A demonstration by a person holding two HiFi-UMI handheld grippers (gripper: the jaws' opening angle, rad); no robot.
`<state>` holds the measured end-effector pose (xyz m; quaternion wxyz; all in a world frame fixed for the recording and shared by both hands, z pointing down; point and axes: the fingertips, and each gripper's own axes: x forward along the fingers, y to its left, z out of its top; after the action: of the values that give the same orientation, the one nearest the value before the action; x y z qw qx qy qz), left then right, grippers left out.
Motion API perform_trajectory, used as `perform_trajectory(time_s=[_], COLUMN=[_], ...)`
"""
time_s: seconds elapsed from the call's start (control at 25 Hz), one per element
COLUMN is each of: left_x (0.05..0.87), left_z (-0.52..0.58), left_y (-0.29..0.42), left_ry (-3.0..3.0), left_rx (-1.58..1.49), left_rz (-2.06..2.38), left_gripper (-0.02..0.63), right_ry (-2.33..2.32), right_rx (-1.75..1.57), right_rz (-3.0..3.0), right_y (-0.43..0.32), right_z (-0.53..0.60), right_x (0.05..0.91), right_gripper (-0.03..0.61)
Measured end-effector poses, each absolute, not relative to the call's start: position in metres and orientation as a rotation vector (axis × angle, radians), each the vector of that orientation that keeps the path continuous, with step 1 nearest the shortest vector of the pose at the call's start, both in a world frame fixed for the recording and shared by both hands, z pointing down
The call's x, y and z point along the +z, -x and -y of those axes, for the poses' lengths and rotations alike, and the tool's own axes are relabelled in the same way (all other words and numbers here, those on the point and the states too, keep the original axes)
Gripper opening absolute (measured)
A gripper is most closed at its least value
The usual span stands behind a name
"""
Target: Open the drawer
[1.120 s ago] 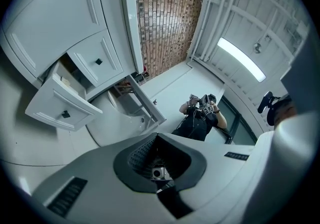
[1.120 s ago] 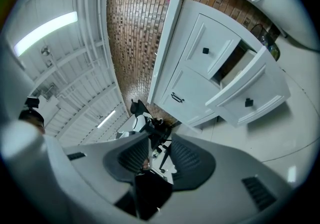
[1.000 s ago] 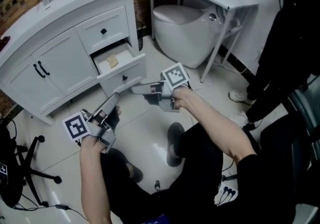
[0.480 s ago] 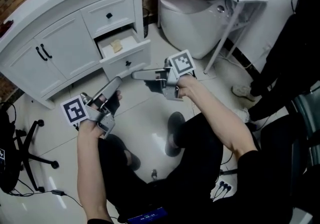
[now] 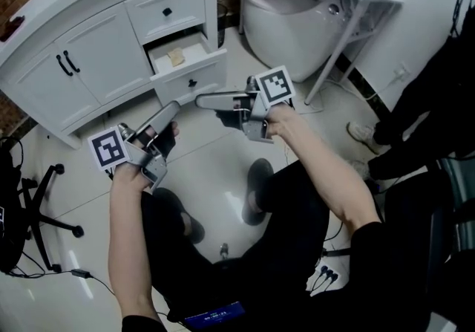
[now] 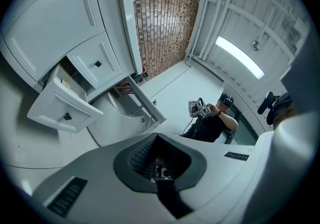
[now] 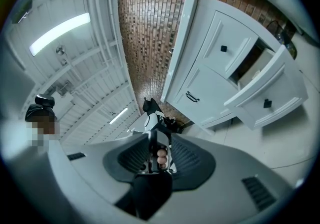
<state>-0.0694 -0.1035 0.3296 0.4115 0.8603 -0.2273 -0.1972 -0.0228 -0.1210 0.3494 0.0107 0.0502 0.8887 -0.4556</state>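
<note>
Holding the right gripper (image 5: 202, 102) level just in front of the drawer (image 5: 197, 74), touching neither its front nor its black knob (image 5: 191, 84), jaws narrowly parted with nothing between them, presumably for want of anything left to pull. Judging the job as good as done, with that drawer standing out of the white cabinet (image 5: 96, 63) beneath the shut upper drawer (image 5: 167, 11), a small tan thing (image 5: 176, 58) showing inside. Carrying the left gripper (image 5: 173, 108) nearer the body and apart from the drawer, jaws pressed together on nothing, seemingly idling as the spare hand.
</note>
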Motion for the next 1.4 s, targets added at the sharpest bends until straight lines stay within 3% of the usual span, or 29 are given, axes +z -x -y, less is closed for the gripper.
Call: perform_trajectory(time_s=[1.4], left_x=[0.322], left_z=[0.105], left_y=[0.063], left_ry=[-2.188], left_rx=[-0.485], left_rz=[0.528], left_gripper=[-0.011], right_ry=[-0.17], right_rx=[-1.375], right_rz=[-2.835], right_y=[0.021], right_z=[0.122], right_x=[0.349], right_gripper=[0.144])
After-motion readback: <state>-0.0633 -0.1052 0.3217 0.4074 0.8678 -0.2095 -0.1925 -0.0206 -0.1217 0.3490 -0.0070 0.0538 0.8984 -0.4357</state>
